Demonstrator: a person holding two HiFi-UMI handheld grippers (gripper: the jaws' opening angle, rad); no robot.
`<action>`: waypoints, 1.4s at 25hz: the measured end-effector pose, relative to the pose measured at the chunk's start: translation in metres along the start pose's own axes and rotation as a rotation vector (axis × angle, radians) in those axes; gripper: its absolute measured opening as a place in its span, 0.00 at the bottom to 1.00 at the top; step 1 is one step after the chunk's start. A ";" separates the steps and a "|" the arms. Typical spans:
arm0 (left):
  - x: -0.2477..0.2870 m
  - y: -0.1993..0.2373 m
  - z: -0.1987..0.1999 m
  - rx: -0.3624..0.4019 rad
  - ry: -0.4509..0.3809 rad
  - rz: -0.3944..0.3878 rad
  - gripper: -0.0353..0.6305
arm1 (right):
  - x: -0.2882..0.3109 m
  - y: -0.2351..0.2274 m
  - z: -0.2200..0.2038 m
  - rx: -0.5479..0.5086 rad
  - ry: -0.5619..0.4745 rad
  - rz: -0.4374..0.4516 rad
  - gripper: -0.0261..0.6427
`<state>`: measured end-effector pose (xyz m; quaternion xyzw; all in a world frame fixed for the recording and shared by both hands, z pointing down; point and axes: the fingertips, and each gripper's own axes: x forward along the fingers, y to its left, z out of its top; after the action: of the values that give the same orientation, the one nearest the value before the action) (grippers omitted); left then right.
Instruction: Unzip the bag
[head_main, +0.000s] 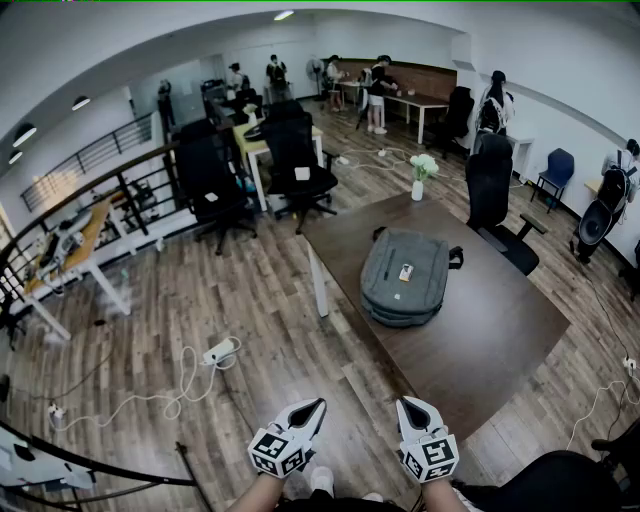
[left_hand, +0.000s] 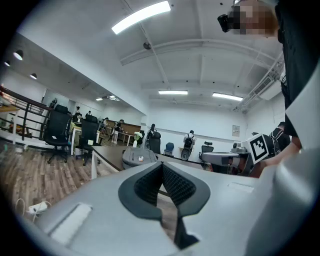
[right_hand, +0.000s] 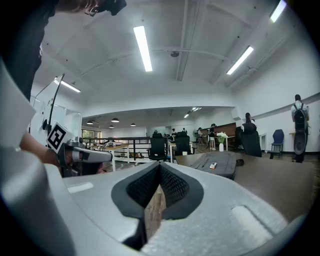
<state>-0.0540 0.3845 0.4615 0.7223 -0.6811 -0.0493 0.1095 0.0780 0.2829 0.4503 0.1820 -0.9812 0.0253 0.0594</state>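
A grey backpack (head_main: 405, 277) lies flat on the brown table (head_main: 470, 350), zipped, with a small tag on its top. It also shows far off as the backpack (left_hand: 136, 156) in the left gripper view and the backpack (right_hand: 216, 164) in the right gripper view. Both grippers hang low near the person's body, well short of the table. My left gripper (head_main: 311, 411) is shut with nothing in it, and so is my right gripper (head_main: 415, 410). The pads meet at the tips in the left gripper (left_hand: 162, 166) and the right gripper (right_hand: 159, 167).
A white vase with flowers (head_main: 421, 175) stands at the table's far corner. A black office chair (head_main: 495, 200) sits on the table's right side. A power strip and white cable (head_main: 212, 355) lie on the wooden floor. Desks, chairs and several people fill the back.
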 end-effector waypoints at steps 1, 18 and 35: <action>0.000 0.001 0.001 0.004 -0.001 0.000 0.08 | 0.000 0.001 0.001 -0.004 0.000 -0.001 0.04; 0.019 0.027 0.007 0.046 0.010 -0.044 0.08 | 0.030 0.006 0.001 -0.008 0.032 0.011 0.04; 0.047 0.093 0.001 0.051 0.044 -0.119 0.08 | 0.095 -0.006 -0.010 -0.018 0.085 -0.066 0.04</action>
<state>-0.1415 0.3332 0.4850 0.7649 -0.6356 -0.0223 0.1027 -0.0065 0.2448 0.4719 0.2125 -0.9714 0.0222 0.1033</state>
